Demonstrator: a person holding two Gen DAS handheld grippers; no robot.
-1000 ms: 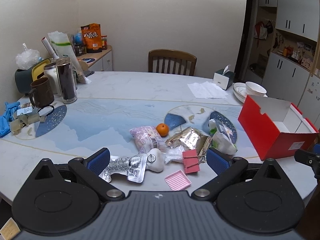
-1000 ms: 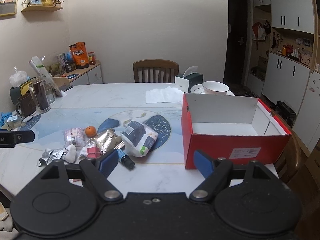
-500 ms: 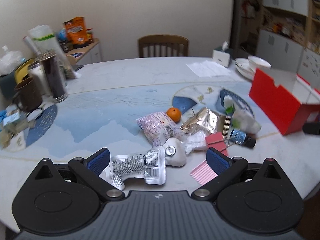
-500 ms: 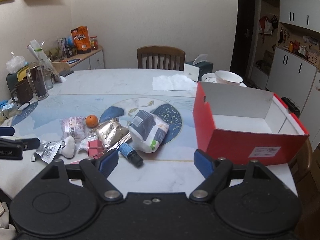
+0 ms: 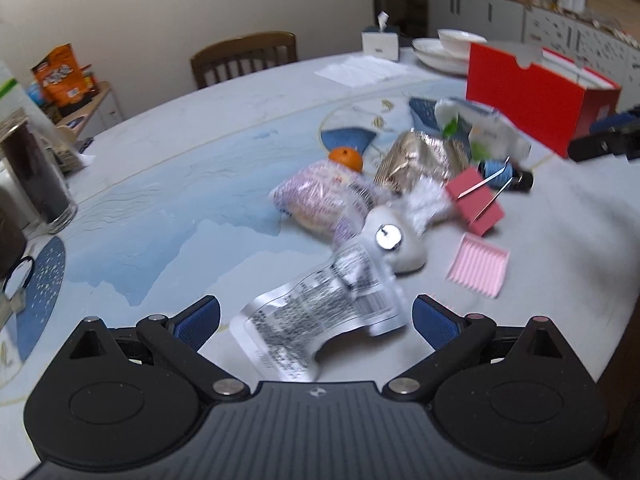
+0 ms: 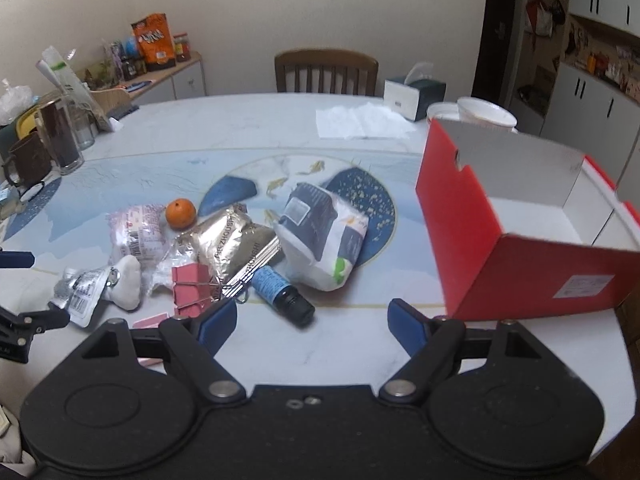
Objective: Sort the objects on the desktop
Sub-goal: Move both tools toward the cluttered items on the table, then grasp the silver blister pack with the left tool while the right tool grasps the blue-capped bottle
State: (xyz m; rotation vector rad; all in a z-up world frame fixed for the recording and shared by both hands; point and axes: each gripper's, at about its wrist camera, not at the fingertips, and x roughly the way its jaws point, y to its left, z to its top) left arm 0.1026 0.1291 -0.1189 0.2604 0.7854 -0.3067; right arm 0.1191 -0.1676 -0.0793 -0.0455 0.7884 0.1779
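Room: dining room with pale walls, a wooden chair (image 6: 326,70) and white cupboards behind; we work on a round marble-look desk (image 6: 248,132) with blue printed patches.
Pile: the things to sort lie in a loose heap near our edge of the desk, with the red box (image 6: 516,264) standing apart on the right, open and empty as far as we see.
Left tongs (image 5: 316,320): spread wide, gripping nothing, with the foil packet (image 5: 320,316) lying between the blue pads.
Right tongs (image 6: 312,322): spread wide too, empty, just short of the small bottle (image 6: 282,294).
Foil packet: we judge it thin, light, crinkly and slippery; best pinched flat across one edge.
Small bottle: dark, with a blue label, lying on its side; likely hard, and it may roll, so we would take it across the body.
White pouch (image 6: 322,236): soft, plump and squashy; it probably sags, so we would grip near the middle.
Orange (image 6: 181,213): round, firm, with a smooth skin; it may roll.
Pink clip (image 6: 191,289): stiff, with springy wire arms; we would hold the body.
Gold packet (image 6: 234,246): glossy, creased and light.
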